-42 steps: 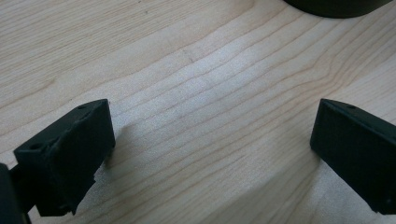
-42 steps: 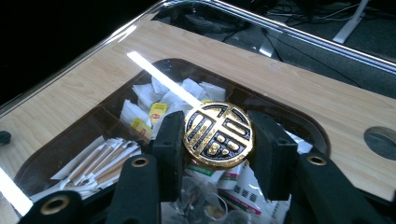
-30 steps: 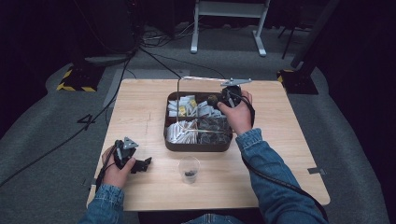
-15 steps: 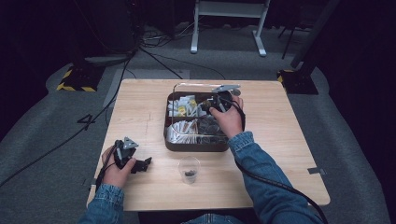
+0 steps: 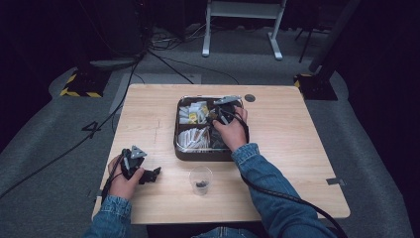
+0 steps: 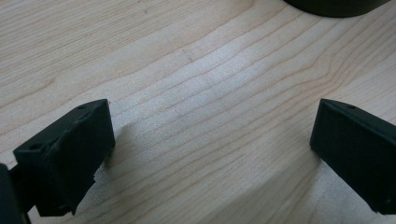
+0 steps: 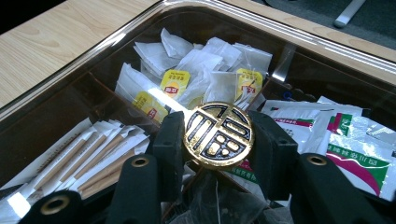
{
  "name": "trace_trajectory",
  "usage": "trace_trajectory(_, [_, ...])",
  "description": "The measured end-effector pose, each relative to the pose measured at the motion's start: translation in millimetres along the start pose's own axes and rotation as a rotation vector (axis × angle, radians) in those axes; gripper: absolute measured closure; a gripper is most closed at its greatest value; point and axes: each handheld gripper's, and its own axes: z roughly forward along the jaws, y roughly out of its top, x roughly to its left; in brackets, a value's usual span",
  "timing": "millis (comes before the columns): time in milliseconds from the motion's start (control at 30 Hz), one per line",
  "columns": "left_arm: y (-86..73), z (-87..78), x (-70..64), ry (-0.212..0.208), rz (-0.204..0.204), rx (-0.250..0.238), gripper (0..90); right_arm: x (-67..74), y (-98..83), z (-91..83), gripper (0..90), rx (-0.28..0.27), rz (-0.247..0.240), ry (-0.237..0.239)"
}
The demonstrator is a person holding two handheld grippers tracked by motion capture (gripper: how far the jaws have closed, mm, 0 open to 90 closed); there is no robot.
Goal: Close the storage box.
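High view: the right tongs (image 5: 221, 115) sit over the compartmented tray (image 5: 177, 144) at mid-surface (image 5: 297, 139); the left tongs (image 5: 148, 174) rest near the front left edge, beside a clear cup (image 5: 200, 179).

Left gripper view: the left tongs (image 6: 212, 154) stand wide apart over bare wood, holding nothing.

Right gripper view: the right tongs (image 7: 218, 140) are closed on a round gold medallion (image 7: 218, 134), held edge to edge above the tea bags (image 7: 205, 70) and the green-printed sachets (image 7: 350, 140).
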Motion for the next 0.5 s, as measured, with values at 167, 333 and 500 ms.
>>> trace_trajectory(167, [0.0, 0.0, 0.0, -0.001, 0.0, 0.0, 0.2, 2.2, -1.4, 2.9, 58.5, 0.004, 0.004, -0.011])
trace_trajectory(333, [-0.1, 0.1, -0.2, -0.002, -0.003, 0.0, 0.2, 4.7, -3.2, 6.0, 58.5, 0.012, 0.006, -0.013])
trace_trajectory(500, [0.0, 0.0, 0.0, -0.001, -0.001, 0.0, 0.2, 5.4, -5.6, 9.2, 58.5, 0.016, 0.007, -0.012])
